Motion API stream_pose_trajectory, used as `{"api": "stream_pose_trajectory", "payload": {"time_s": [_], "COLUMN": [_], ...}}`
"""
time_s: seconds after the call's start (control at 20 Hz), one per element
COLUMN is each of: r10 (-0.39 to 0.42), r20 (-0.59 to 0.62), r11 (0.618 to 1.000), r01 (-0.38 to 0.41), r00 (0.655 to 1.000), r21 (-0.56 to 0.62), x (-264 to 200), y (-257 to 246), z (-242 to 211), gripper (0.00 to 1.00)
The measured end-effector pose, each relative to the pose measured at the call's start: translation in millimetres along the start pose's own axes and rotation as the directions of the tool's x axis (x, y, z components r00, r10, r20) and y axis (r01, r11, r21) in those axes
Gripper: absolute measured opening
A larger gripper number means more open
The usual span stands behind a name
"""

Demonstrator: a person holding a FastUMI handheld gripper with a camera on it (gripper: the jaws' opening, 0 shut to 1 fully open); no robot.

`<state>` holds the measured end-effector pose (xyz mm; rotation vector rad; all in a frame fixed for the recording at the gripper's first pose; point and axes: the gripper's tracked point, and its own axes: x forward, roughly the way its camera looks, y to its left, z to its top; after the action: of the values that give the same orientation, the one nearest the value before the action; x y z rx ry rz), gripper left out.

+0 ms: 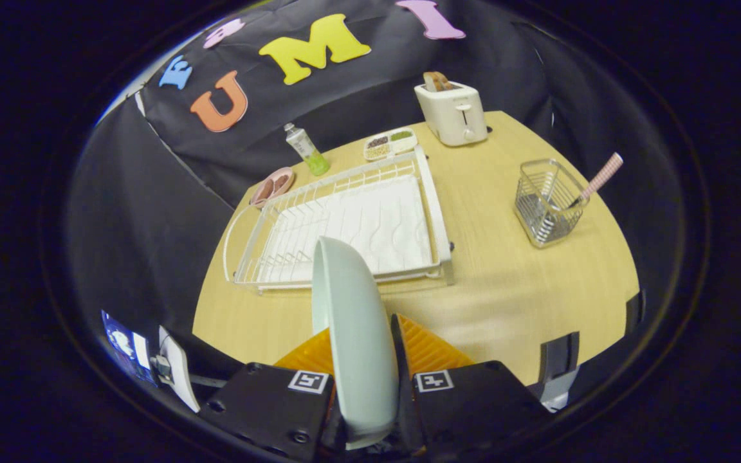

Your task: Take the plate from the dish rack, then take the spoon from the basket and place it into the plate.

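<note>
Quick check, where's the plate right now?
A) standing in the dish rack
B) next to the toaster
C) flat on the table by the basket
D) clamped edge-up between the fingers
D: the plate stands on edge between the gripper fingers, both pressing on it, nearer than the dish rack lying beyond it.

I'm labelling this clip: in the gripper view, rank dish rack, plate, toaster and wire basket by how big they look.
1. dish rack
2. plate, enlarged by nearness, held on edge between the gripper fingers
3. toaster and wire basket: too alike to rank
</note>
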<state>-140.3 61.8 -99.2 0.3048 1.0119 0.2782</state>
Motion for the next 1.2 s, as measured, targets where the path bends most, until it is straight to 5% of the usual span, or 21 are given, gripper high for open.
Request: {"api": "stream_pose_trajectory", "payload": {"time_s": [0.6,1.2], "r10": [0.202,0.229], "r20": [-0.085,-0.062], "r11": [0.943,0.911], "r01": [-0.17,-0.192], "r00": [0.976,0.971], "r21": [0.285,0.364], "x": [50,60], "y": [-10,-16], "z": [-40,-30], "gripper": [0.36,0.51]}}
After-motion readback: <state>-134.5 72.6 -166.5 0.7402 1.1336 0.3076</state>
